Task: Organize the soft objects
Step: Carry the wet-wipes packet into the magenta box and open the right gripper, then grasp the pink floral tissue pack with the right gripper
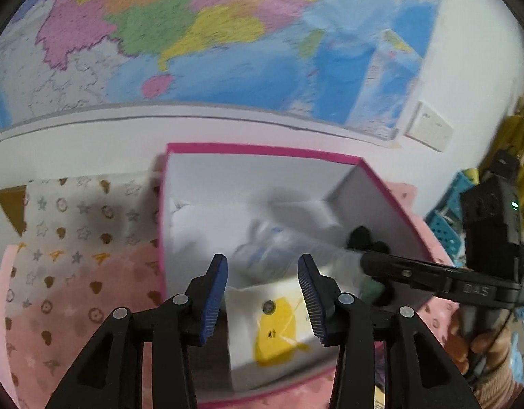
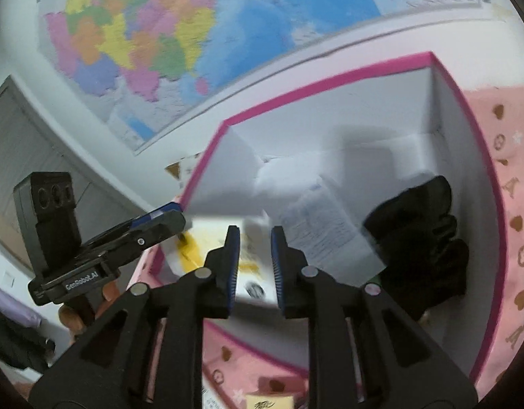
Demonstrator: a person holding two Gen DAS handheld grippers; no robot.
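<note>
Pink patterned bedding, pink-rimmed box, wall map

The left hand-held gripper points down into an open box with a pink rim and white inner walls; its blue-padded jaws stand apart with nothing pinched between them. Below the gap lies a white package with a yellow patch. Deeper in the box rest a clear plastic packet, white folded material and a black soft item. The right hand-held gripper reaches in from the right edge. A pink patterned cloth lies under the box, and a coloured map hangs on the wall.
</note>
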